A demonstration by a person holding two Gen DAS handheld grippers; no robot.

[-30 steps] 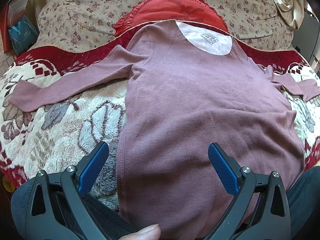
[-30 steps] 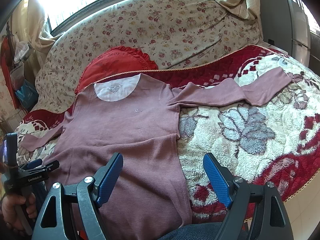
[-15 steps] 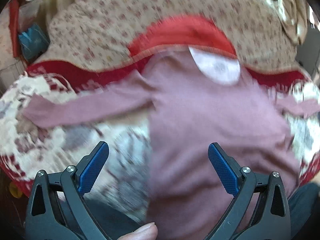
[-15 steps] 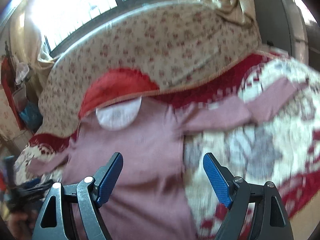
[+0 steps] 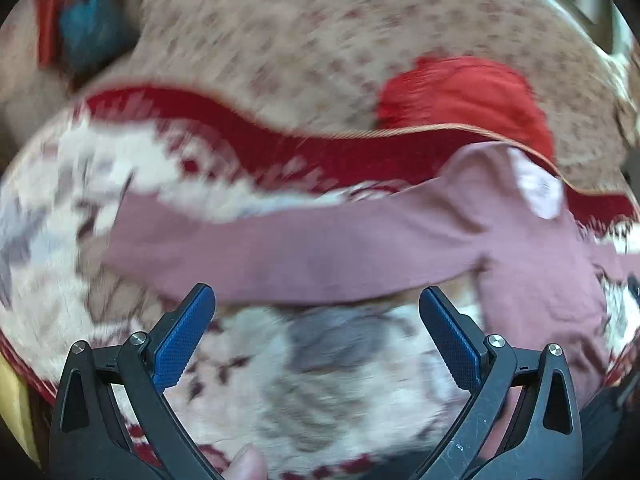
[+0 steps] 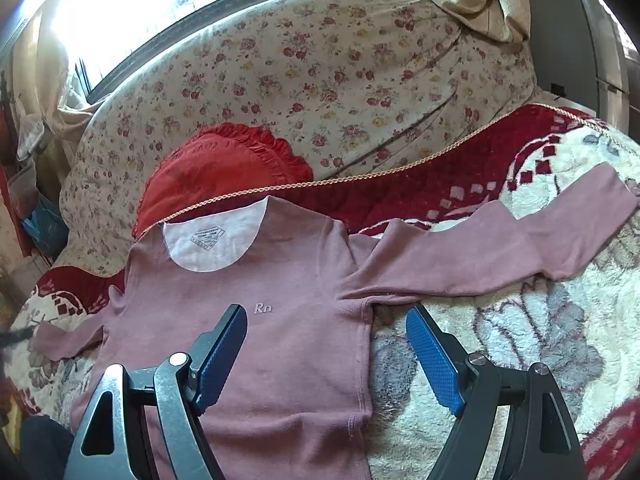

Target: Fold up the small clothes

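A small dusty-pink long-sleeved shirt (image 6: 296, 320) lies flat, front up, on a fleece blanket, collar toward the sofa back, both sleeves spread out. My right gripper (image 6: 326, 320) is open and empty, hovering over the shirt's right armpit, where the right sleeve (image 6: 500, 252) starts. The left wrist view is motion-blurred. My left gripper (image 5: 316, 300) is open and empty just in front of the left sleeve (image 5: 300, 256), which runs across that view.
The red-and-white floral fleece blanket (image 6: 520, 344) covers the seat. A red ruffled cushion (image 6: 216, 172) leans on the floral sofa back (image 6: 320, 72) behind the collar. A blue object (image 5: 88, 28) sits far left.
My left gripper has swung left from over the shirt's body to the left sleeve. My right gripper has moved forward toward the right armpit. Both stayed open.
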